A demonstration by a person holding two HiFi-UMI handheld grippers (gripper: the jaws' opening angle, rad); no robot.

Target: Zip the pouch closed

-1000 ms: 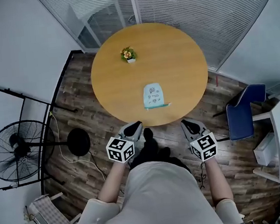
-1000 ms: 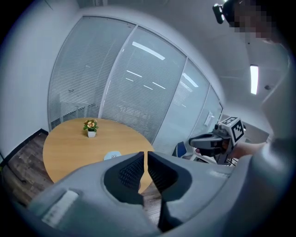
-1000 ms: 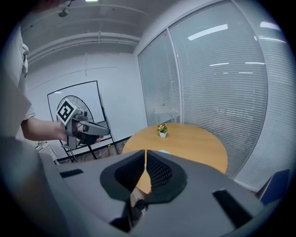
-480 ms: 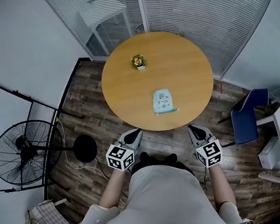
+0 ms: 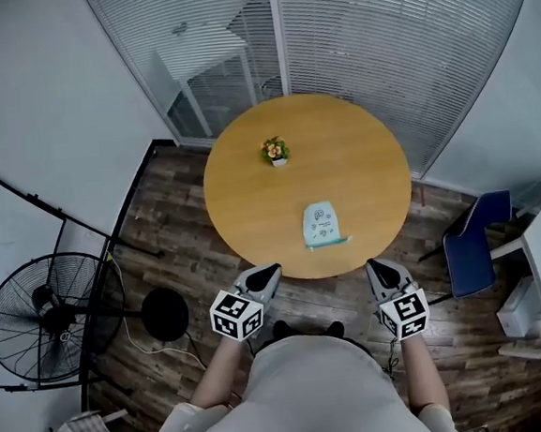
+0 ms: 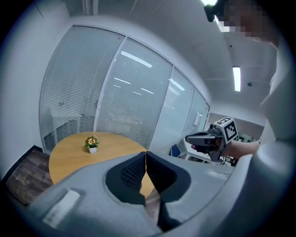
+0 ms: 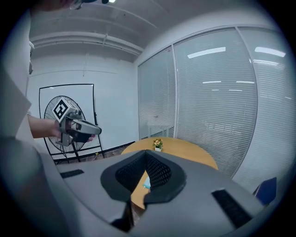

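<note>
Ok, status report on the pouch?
Left gripper shut, empty, short of the table. Right gripper the same. Pouch flat near the table's near edge, untouched. Nothing in the way; potted plant sits beyond.

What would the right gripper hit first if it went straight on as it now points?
Probably the round table's near rim, with the pouch just beyond it. The right gripper seems held above the tabletop, though, so it might clear both; depth is unclear.

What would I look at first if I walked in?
Probably the big round wooden table, with a pale blue pouch near its front edge and a little potted flower farther back. Then the left gripper and right gripper, both shut, held just short of it.
</note>
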